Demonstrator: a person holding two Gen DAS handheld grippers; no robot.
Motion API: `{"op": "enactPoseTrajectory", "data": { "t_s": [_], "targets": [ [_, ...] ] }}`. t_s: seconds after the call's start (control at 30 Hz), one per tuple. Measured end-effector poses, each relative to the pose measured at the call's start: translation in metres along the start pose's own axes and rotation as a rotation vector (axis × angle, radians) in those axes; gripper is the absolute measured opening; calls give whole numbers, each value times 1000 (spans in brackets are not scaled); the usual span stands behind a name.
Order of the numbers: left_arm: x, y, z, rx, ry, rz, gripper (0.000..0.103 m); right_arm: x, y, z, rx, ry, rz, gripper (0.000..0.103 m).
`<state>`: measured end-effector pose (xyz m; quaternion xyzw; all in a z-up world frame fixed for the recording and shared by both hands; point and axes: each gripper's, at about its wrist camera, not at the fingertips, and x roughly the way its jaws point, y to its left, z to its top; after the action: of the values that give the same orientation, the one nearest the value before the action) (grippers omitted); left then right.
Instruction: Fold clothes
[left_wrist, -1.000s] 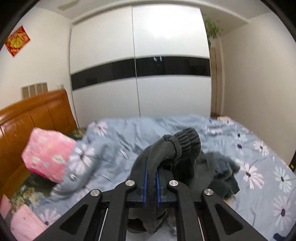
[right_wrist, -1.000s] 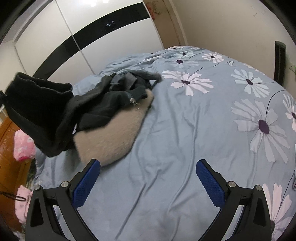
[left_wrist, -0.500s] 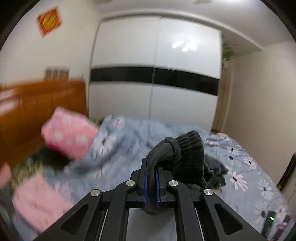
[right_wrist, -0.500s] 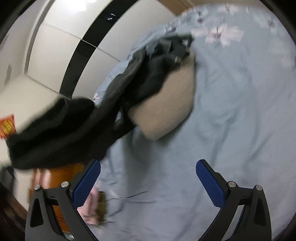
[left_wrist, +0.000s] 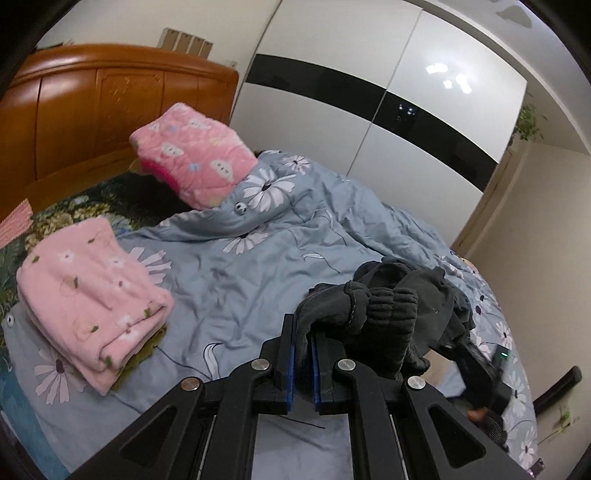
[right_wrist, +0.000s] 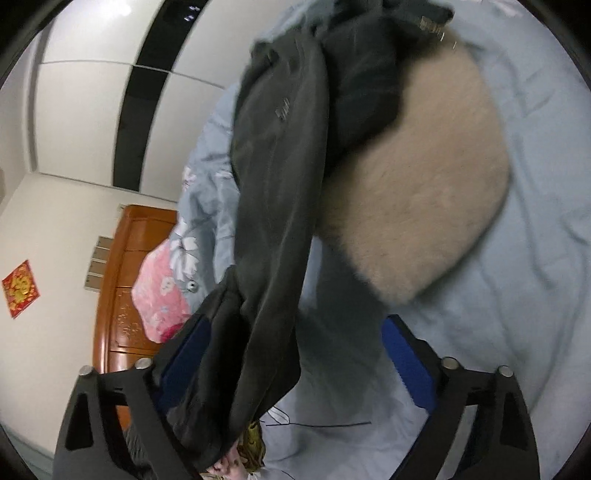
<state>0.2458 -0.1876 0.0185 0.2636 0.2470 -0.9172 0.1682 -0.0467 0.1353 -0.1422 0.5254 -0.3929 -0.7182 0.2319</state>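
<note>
A blue floral duvet (left_wrist: 280, 258) covers the bed below a wooden headboard (left_wrist: 92, 99); the left gripper (left_wrist: 303, 363) pinches the dark garment (left_wrist: 373, 317), now trailing between the right gripper's (right_wrist: 295, 363) spread fingers, previously clear of it.

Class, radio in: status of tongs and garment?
Left tongs shut on dark garment. Right tongs open, garment draped between. Beige fleece beneath.

We see the right gripper (right_wrist: 295, 362) spread wide, a dark garment (right_wrist: 280, 206) hanging between its fingers, maybe brushing the left one; beige fleece (right_wrist: 424, 206) lies on the bedspread (right_wrist: 535, 258).
</note>
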Motion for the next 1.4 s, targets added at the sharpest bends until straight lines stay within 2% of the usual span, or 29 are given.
{"op": "enactPoseTrajectory", "data": {
  "t_s": [0.03,0.1,0.13,0.2,0.27,0.37,0.47,0.57,0.63,0.73,0.83,1.03,1.07,1.1,1.17,1.27,1.4],
  "targets": [
    [-1,5,1,-4,3,-3,7,9,-1,0,19,14,-1,72],
    [-3,10,2,9,0,0,7,16,-3,-4,58,40,30,53],
    [-3,11,2,14,1,0,7,16,-3,-5,65,45,48,49],
    [-2,15,-1,7,9,-5,7,12,-2,-7,74,51,80,20],
    [0,19,-6,-11,31,-10,8,-5,0,-5,73,35,122,6],
    [-1,14,-11,-24,52,-31,7,-42,2,2,50,-5,194,4],
    [-10,-5,-12,-13,42,-86,7,-103,5,10,-14,-87,266,0],
    [-21,-36,-11,29,36,-153,7,-166,7,20,-83,-167,310,0],
    [-26,-59,-13,64,30,-171,7,-199,4,23,-130,-197,265,0],
    [-30,-75,-16,69,29,-184,7,-215,-8,19,-139,-191,216,0],
    [-38,-83,-19,71,21,-181,7,-205,-27,11,-105,-149,194,2],
    [-49,-90,-19,91,5,-164,7,-143,-45,6,-65,-44,121,5],
    [-51,-90,-17,94,1,-167,7,-132,-44,7,-55,-28,101,16],
    [-52,-90,-16,98,2,-172,7,-122,-44,8,-38,-20,98,35],
    [-57,-88,-11,121,6,-172,7,-107,-44,9,-2,-22,126,51],
    [-66,-84,-3,131,-2,-174,7,-87,-42,11,50,-21,158,56],
    [-79,-83,4,136,-24,-181,7,-59,-27,11,76,27,146,56]
  ]
}}
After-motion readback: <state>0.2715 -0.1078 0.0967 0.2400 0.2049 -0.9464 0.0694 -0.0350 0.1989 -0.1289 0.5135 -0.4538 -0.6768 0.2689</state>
